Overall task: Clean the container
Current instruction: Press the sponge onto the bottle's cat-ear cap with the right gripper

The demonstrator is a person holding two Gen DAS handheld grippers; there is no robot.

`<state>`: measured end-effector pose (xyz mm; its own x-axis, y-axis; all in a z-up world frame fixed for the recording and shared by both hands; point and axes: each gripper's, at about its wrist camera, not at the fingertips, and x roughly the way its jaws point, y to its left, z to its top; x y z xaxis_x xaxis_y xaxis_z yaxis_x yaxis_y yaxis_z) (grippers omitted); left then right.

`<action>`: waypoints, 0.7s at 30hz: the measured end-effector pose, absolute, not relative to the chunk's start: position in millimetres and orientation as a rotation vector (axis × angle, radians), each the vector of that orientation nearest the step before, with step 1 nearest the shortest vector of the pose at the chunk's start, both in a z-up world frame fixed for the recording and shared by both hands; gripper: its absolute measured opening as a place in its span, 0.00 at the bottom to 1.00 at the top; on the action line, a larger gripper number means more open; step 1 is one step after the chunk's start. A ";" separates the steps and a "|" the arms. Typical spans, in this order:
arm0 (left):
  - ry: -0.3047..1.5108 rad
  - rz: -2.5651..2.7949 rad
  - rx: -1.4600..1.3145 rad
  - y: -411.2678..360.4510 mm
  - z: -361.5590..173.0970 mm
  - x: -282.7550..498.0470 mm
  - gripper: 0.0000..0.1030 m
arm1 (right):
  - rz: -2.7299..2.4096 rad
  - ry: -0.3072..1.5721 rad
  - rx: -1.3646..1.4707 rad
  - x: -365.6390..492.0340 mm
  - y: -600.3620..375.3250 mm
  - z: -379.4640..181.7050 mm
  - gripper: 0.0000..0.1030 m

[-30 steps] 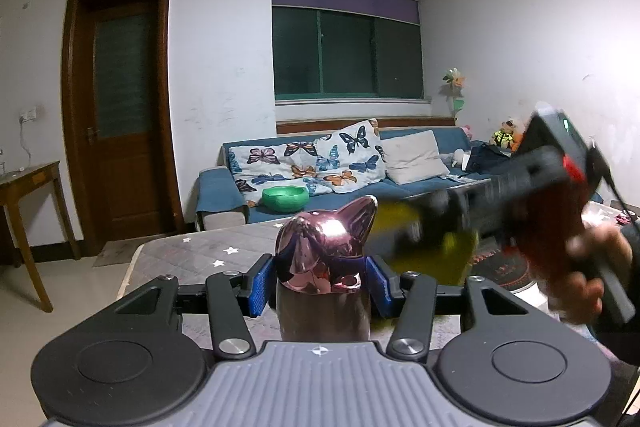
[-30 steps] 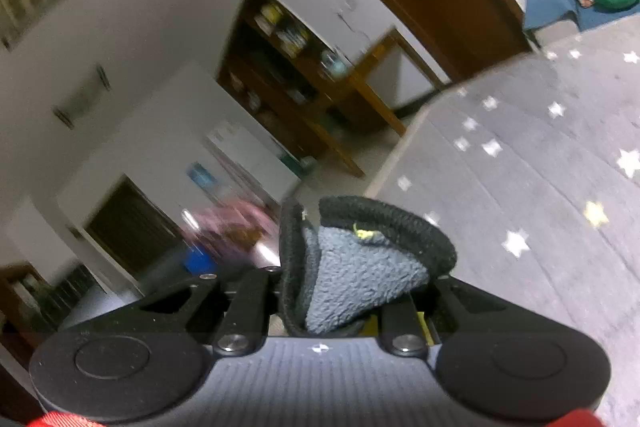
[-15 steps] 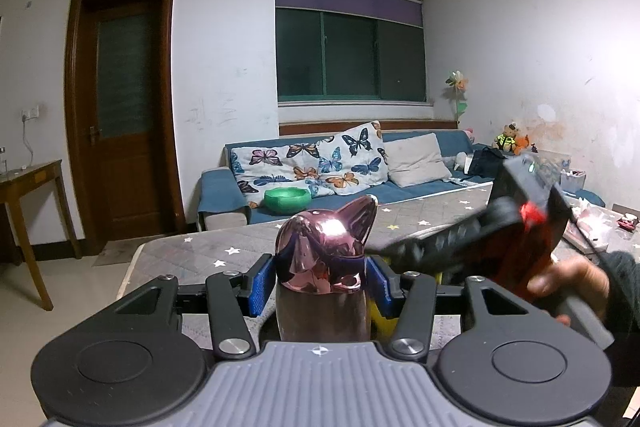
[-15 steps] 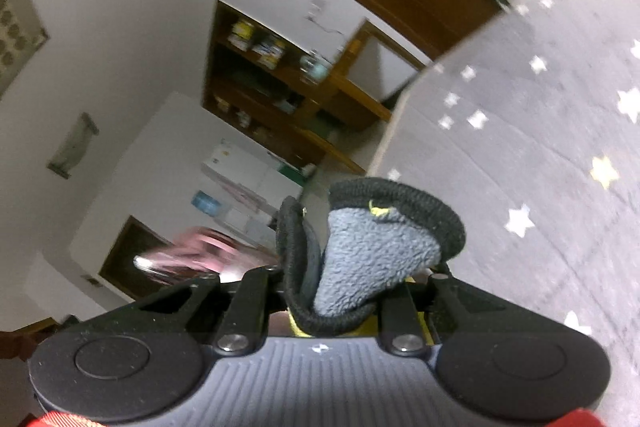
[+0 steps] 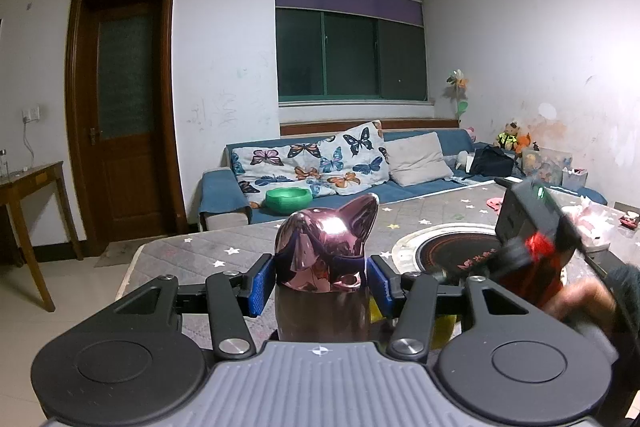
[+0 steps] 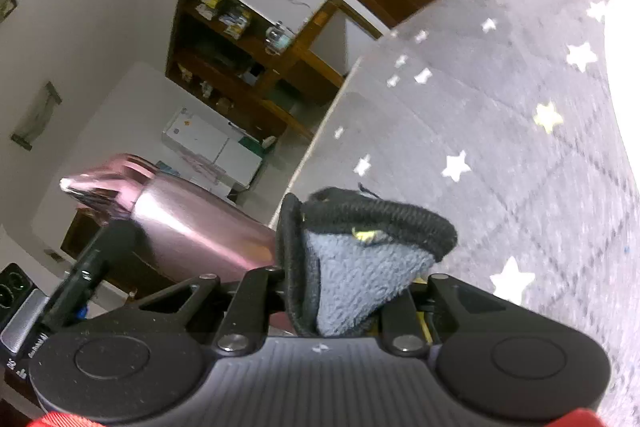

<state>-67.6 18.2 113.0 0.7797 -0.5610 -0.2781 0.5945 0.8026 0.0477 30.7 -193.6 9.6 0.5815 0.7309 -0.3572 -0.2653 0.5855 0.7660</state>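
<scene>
A wooden side table (image 5: 30,183) is standing at the far left against the wall, with a brown door (image 5: 124,115) just beside it. Further right, a blue sofa (image 5: 416,187) is running under the dark window (image 5: 350,57), carrying butterfly cushions (image 5: 320,161) and a green bowl (image 5: 289,199). Nearer me, a grey star-printed table (image 5: 192,251) is filling the middle ground; a round black hotplate (image 5: 452,251) is sitting toward its right side.

My left claw (image 5: 320,279) is clenching the pink metal bottle (image 5: 326,259), its blue pads (image 5: 262,281) pressing both sides just under the cat-ear lid, and I am holding it upright above the table's near edge.

To the right, my right claw (image 6: 352,291) is gripping a grey cloth (image 6: 356,275) with a black hem, bunched between its fingers. In the right wrist view the cloth's edge is lying right against the bottle's side (image 6: 200,231), though I cannot tell whether it is actually pressing on it. In the left wrist view that claw's body is appearing blurred, low at the right.
</scene>
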 end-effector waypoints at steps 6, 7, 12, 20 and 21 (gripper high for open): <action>0.257 -0.627 0.139 17.4 111.3 -66.4 0.53 | 0.728 0.598 0.753 27.3 -197.9 52.1 0.17; 0.256 -0.627 0.139 17.4 111.1 -66.2 0.53 | 0.744 0.582 0.761 26.9 -198.0 57.5 0.17; 0.253 -0.628 0.142 15.8 110.8 -66.4 0.53 | 0.836 0.464 0.751 23.1 -192.3 98.7 0.17; 0.252 -0.626 0.136 16.8 109.8 -67.3 0.53 | 0.869 0.444 0.720 28.9 -176.5 105.4 0.17; 0.252 -0.627 0.134 16.8 110.0 -67.1 0.53 | 0.859 0.448 0.744 29.7 -177.7 99.5 0.17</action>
<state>-67.1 16.8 110.0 0.7807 -0.5621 -0.2730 0.5947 0.8025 0.0481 29.7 -177.7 99.5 0.5859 0.8079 -0.0634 -0.5139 0.4309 0.7418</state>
